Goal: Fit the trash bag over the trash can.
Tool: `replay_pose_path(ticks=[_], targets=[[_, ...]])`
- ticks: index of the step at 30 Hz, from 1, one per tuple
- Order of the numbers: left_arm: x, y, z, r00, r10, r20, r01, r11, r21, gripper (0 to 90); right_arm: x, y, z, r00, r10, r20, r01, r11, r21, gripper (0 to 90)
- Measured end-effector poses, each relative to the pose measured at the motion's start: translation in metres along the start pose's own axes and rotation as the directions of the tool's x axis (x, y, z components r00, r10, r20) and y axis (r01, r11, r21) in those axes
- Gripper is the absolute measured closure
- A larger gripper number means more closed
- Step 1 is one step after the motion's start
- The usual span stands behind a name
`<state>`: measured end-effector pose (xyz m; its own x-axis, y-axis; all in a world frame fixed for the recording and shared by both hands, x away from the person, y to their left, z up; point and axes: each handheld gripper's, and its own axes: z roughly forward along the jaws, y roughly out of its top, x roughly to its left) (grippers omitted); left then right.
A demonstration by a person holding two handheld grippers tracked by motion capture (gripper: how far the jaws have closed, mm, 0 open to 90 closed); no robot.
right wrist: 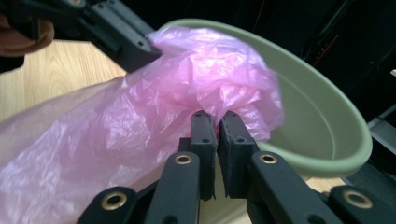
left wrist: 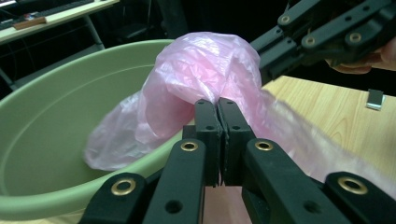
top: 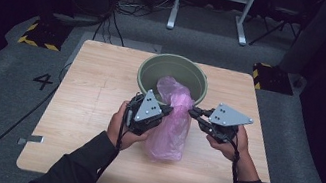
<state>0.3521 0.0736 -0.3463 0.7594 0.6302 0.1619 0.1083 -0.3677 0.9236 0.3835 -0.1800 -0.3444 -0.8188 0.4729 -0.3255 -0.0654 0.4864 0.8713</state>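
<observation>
High view: a pink plastic bag point(top: 171, 123) hangs between two hand-held grippers over the near middle of a wooden table point(top: 87, 108), its upper end draped over the near rim of a green basin point(top: 174, 71) at the far centre; the left gripper point(top: 163, 110) grips the bag's left side, the right gripper point(top: 194, 111) its right side, both just near of the basin. Left gripper view: the two black jaws stand together, clamped on a fold of the pink bag point(left wrist: 205, 74), whose bunched top lies over the basin's rim point(left wrist: 70, 196), with the other gripper point(left wrist: 322, 37) entering from the far right. Right gripper view: the jaws are pinched on crumpled film of the bag point(right wrist: 154, 107), the basin point(right wrist: 322, 116) lying to the right. Risk, as a judgement: the film is thin, so outward pulling by both hands could tear it, or a shallow pinch could slip and drop the bag onto the table
</observation>
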Motion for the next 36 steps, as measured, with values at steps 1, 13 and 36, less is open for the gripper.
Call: replay_pose_path(ticks=[1,13,36], targets=[[0.001,0.000,-0.001,1.0000,-0.003,-0.003,0.003,1.0000,-0.004,85.8,-0.002,0.001,0.000,1.0000,0.007,0.001,-0.007,1.000,-0.008,86.4],[0.013,-0.005,-0.019,0.9990,-0.012,0.044,0.015,0.9983,-0.057,48.8,-0.019,0.018,0.008,0.9986,0.051,0.012,-0.050,0.998,-0.029,89.8],[-0.051,-0.006,-0.008,0.9818,0.103,0.159,-0.106,0.9943,0.009,22.6,-0.044,0.034,0.038,0.9886,0.128,0.078,-0.131,0.991,0.022,89.9]])
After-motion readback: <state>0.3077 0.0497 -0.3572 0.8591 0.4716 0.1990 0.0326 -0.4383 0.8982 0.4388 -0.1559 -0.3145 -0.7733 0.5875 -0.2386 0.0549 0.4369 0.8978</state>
